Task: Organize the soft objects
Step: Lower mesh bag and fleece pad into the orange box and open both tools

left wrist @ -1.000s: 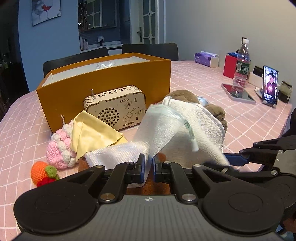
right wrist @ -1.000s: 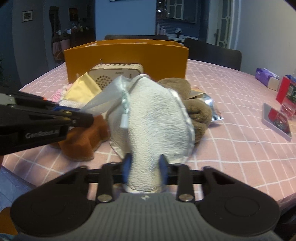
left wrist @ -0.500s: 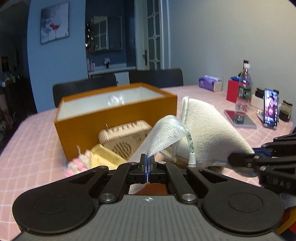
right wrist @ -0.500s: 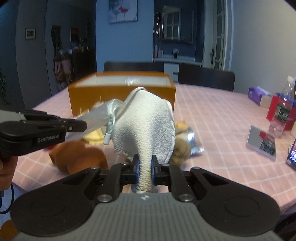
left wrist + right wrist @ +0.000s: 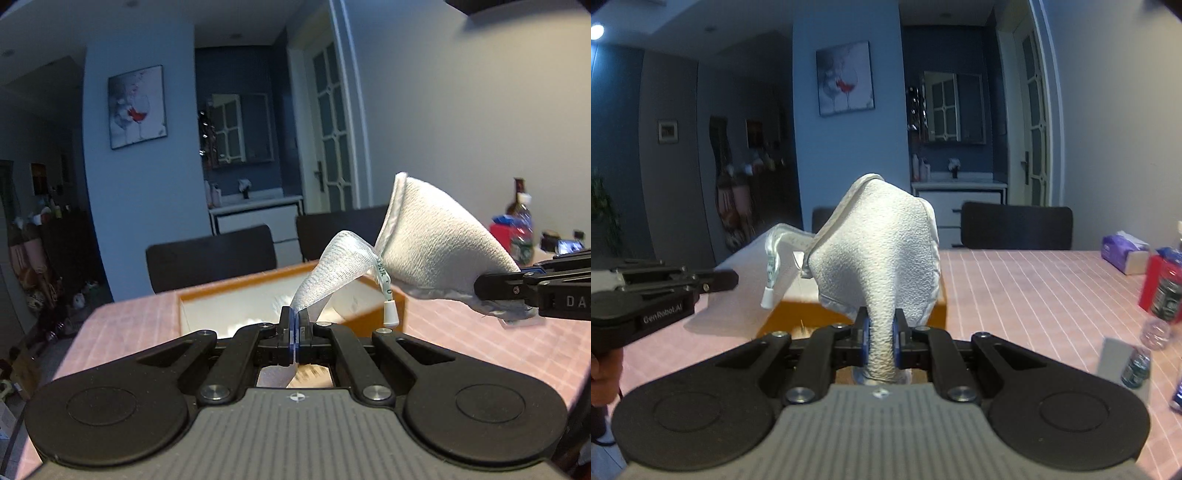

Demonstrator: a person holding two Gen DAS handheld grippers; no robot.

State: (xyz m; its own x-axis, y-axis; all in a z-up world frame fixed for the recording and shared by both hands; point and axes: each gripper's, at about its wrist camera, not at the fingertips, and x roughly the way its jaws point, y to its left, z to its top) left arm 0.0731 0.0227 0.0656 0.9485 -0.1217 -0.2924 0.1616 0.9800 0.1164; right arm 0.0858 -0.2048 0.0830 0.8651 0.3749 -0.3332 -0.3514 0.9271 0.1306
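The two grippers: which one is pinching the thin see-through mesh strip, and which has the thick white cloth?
The left gripper pinches the thin mesh strip, jaws nearly touching. The right gripper clamps the bunched white towel, jaws held apart by its bulk.

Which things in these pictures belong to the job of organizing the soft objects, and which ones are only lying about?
Belong to the job:
- white cloth, pinched by the right gripper
- its mesh strap, pinched by the left gripper
- orange box, open-topped, beyond both grippers

Only lying about:
- tissue pack
- water bottle
- black chairs
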